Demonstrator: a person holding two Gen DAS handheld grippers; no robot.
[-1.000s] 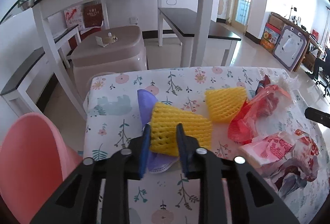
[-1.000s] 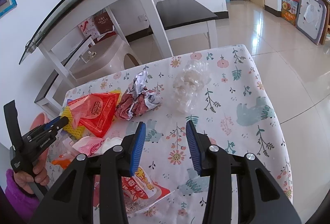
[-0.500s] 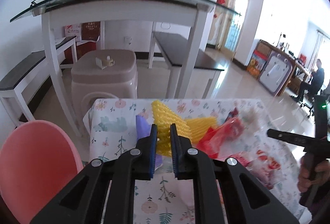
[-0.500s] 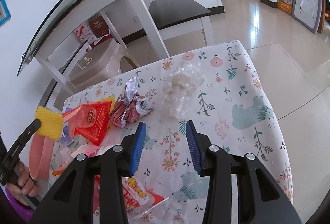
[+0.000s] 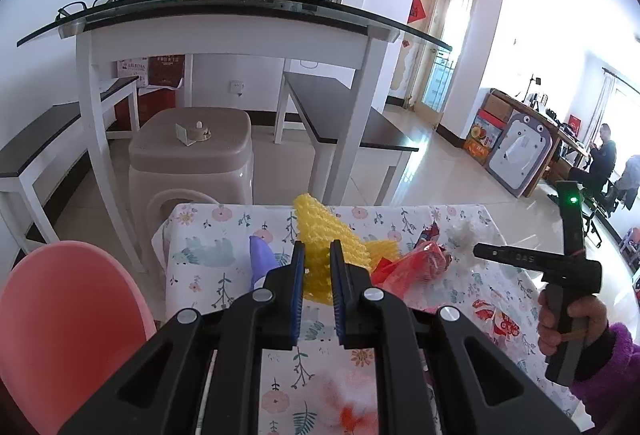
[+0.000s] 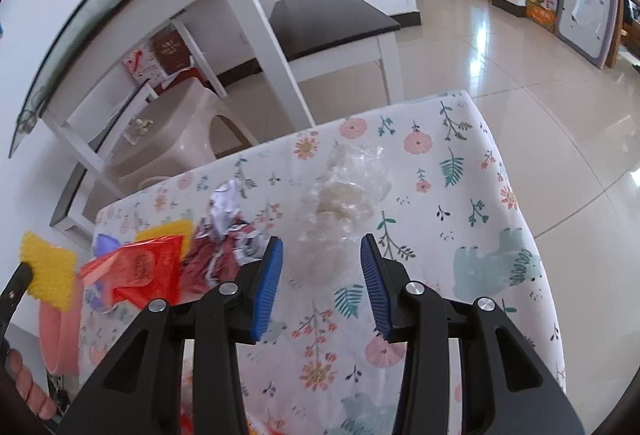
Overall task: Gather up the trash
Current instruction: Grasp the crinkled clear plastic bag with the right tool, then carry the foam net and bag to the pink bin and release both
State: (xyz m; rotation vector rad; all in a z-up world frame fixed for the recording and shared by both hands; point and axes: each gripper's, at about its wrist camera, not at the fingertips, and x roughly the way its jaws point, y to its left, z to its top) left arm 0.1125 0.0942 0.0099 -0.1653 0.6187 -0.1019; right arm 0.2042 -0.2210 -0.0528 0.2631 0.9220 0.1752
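Observation:
My left gripper [image 5: 316, 251] is shut on a yellow foam fruit net [image 5: 316, 231] and holds it up above the floral tablecloth [image 5: 208, 255]. The same net [image 6: 50, 271] shows at the far left of the right wrist view. A second yellow net [image 5: 380, 249], a red wrapper [image 5: 416, 267] and a purple mask [image 5: 260, 255] lie on the table. My right gripper [image 6: 322, 251] is open and empty above the table. A crumpled clear plastic bag [image 6: 344, 195] lies just beyond its fingertips, and a crumpled red-and-white wrapper [image 6: 224, 243] sits left of them.
A pink bin [image 5: 60, 315] stands at the table's left edge. Behind the table are a beige plastic stool [image 5: 192, 151], a white glass-topped table [image 5: 232, 23] and dark benches. More wrappers [image 5: 496, 319] lie at the near right. A hand [image 5: 560, 319] holds the right gripper.
My left gripper closed on the yellow foam net and lifted it off the table. The right gripper drifted over the table toward the clear bag, still open.

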